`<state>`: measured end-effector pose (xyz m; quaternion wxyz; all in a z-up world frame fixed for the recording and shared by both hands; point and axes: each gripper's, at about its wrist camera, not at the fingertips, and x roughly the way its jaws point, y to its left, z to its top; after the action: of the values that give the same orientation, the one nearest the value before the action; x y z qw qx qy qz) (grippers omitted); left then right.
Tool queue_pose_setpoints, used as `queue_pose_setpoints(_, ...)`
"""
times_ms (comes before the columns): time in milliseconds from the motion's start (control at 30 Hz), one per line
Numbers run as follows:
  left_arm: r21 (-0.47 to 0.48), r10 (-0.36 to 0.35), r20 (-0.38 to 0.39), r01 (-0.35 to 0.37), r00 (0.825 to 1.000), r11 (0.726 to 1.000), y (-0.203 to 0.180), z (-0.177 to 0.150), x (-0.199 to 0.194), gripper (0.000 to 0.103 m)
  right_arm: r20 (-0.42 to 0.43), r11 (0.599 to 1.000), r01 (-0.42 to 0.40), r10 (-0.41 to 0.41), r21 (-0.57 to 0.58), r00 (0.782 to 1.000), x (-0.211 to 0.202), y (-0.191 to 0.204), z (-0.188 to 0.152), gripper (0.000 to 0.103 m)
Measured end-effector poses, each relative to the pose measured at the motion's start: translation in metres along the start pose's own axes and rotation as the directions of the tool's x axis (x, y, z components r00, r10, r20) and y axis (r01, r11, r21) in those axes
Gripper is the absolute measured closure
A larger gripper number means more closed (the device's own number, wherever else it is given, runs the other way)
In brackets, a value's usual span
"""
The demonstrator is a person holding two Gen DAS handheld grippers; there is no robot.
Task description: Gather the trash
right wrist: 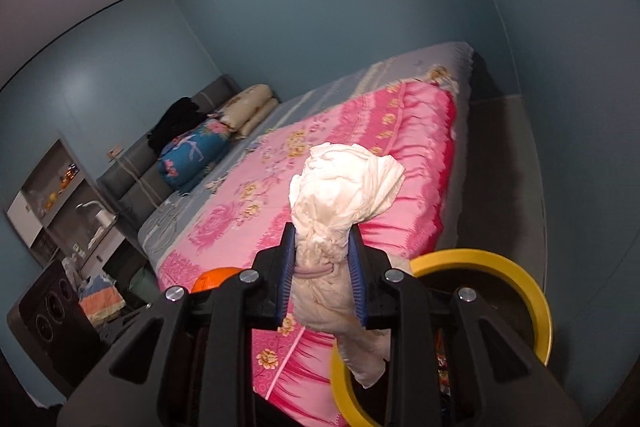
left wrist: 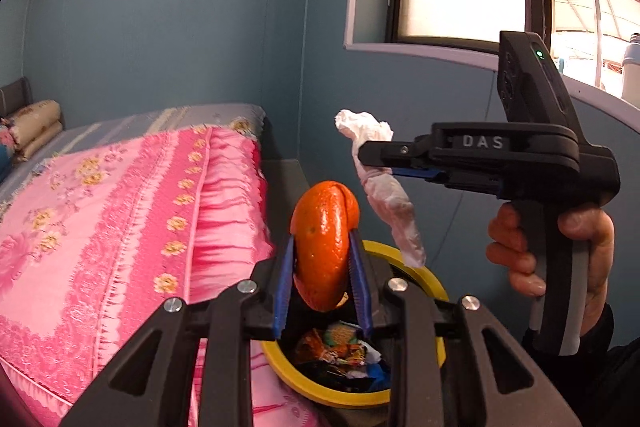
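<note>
My left gripper (left wrist: 322,259) is clamped on an orange peel (left wrist: 324,243) above the yellow-rimmed bin (left wrist: 434,283) at the bed's (left wrist: 120,227) foot corner. My right gripper (right wrist: 322,275) pinches a crumpled tissue (right wrist: 344,195) over the bin's rim.

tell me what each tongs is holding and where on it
Left tongs: an orange peel, pinched across its lower half. Right tongs: a crumpled white tissue, pinched around its narrow middle, ends sticking out both ways.
</note>
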<state>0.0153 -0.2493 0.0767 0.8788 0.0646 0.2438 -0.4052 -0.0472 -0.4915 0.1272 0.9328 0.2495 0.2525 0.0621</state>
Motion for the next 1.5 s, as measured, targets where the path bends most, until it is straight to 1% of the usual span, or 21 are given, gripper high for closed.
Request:
queue_pose_setpoints(133,-0.027,-0.043,-0.072,0.042,0.996,0.999,0.0,-0.009,0.031,0.078,-0.045,0.996,0.049,-0.046,0.073,0.998,0.014,-0.028,-0.003,0.077)
queue_pose_setpoints(200,-0.064,-0.078,-0.114,0.071,0.99,0.995,0.004,-0.013,0.047,0.077,-0.069,0.993,0.061,-0.054,0.102,0.996,0.026,-0.043,-0.005,0.077)
queue_pose_setpoints(300,-0.1,-0.098,-0.17,0.081,0.981,0.992,0.009,-0.022,0.068,0.077,-0.103,0.986,0.076,-0.061,0.148,0.993,0.042,-0.068,-0.01,0.076)
queue_pose_setpoints(433,-0.144,-0.13,-0.21,0.101,0.969,0.984,0.016,-0.029,0.082,0.073,-0.128,0.973,0.088,-0.061,0.213,0.99,0.056,-0.102,-0.019,0.074)
queue_pose_setpoints(500,-0.16,-0.138,-0.215,0.105,0.967,0.982,0.019,-0.033,0.085,0.069,-0.13,0.968,0.103,-0.075,0.227,0.989,0.058,-0.109,-0.024,0.068)
queue_pose_setpoints(533,-0.164,-0.136,-0.215,0.101,0.967,0.981,0.019,-0.033,0.084,0.064,-0.129,0.967,0.107,-0.079,0.232,0.989,0.059,-0.109,-0.025,0.067)
queue_pose_setpoints(600,-0.174,-0.138,-0.207,0.102,0.969,0.979,0.022,-0.034,0.082,0.061,-0.121,0.964,0.103,-0.076,0.244,0.99,0.058,-0.114,-0.027,0.061)
queue_pose_setpoints(667,-0.185,-0.128,-0.197,0.091,0.972,0.978,0.025,-0.033,0.077,0.053,-0.105,0.965,0.104,-0.081,0.239,0.991,0.056,-0.113,-0.027,0.056)
queue_pose_setpoints(700,-0.198,-0.122,-0.184,0.085,0.975,0.977,0.029,-0.033,0.073,0.046,-0.1,0.965,0.109,-0.087,0.237,0.991,0.057,-0.113,-0.027,0.054)
queue_pose_setpoints(767,-0.211,-0.11,-0.164,0.074,0.98,0.975,0.034,-0.03,0.065,0.04,-0.084,0.964,0.131,-0.114,0.23,0.99,0.053,-0.111,-0.027,0.054)
queue_pose_setpoints(833,-0.23,-0.085,-0.137,0.052,0.987,0.972,0.042,-0.028,0.051,0.029,-0.057,0.965,0.157,-0.148,0.212,0.987,0.047,-0.102,-0.026,0.053)
queue_pose_setpoints(867,-0.244,-0.073,-0.118,0.042,0.99,0.969,0.048,-0.027,0.044,0.028,-0.044,0.966,0.162,-0.157,0.203,0.987,0.044,-0.098,-0.025,0.05)
queue_pose_setpoints(967,-0.263,-0.013,-0.072,-0.006,0.997,0.965,0.063,-0.026,0.023,0.018,0.005,0.972,0.163,-0.167,0.167,0.986,0.037,-0.083,-0.022,0.038)
queue_pose_setpoints(1067,-0.272,0.098,-0.006,-0.096,0.995,0.957,0.083,-0.025,-0.007,0.008,0.023,0.978,0.187,-0.19,0.093,0.981,0.042,-0.066,-0.02,0.023)
queue_pose_setpoints(1167,-0.279,0.198,0.034,-0.181,0.98,0.943,0.099,-0.026,-0.03,0.008,0.021,0.979,0.203,-0.203,0.015,0.979,0.057,-0.045,-0.016,0.012)
queue_pose_setpoints(1233,-0.294,0.267,0.049,-0.241,0.962,0.925,0.112,-0.029,-0.048,0.008,0.016,0.973,0.229,-0.228,-0.029,0.973,0.066,-0.033,-0.015,0.008)
queue_pose_setpoints(1267,-0.301,0.297,0.053,-0.268,0.954,0.915,0.118,-0.031,-0.055,0.008,0.009,0.961,0.263,-0.263,-0.088,0.965,0.081,-0.017,-0.019,0.008)
queue_pose_setpoints(1333,-0.299,0.376,0.059,-0.343,0.925,0.89,0.127,-0.036,-0.072,0.008,0.004,0.953,0.266,-0.268,-0.143,0.963,0.093,0.002,-0.022,0.008)
queue_pose_setpoints(1367,-0.295,0.412,0.061,-0.378,0.909,0.878,0.13,-0.038,-0.079,0.008,-0.009,0.949,0.241,-0.248,-0.201,0.969,0.108,0.021,-0.029,0.008)
queue_pose_setpoints(1400,-0.293,0.462,0.07,-0.424,0.884,0.857,0.134,-0.043,-0.088,0.008,-0.016,0.949,0.225,-0.234,-0.219,0.972,0.109,0.028,-0.034,0.008)
queue_pose_setpoints(1500,-0.313,0.55,0.087,-0.501,0.831,0.807,0.143,-0.052,-0.109,0.008,-0.032,0.937,0.171,-0.189,-0.305,0.981,0.124,0.062,-0.051,0.008)
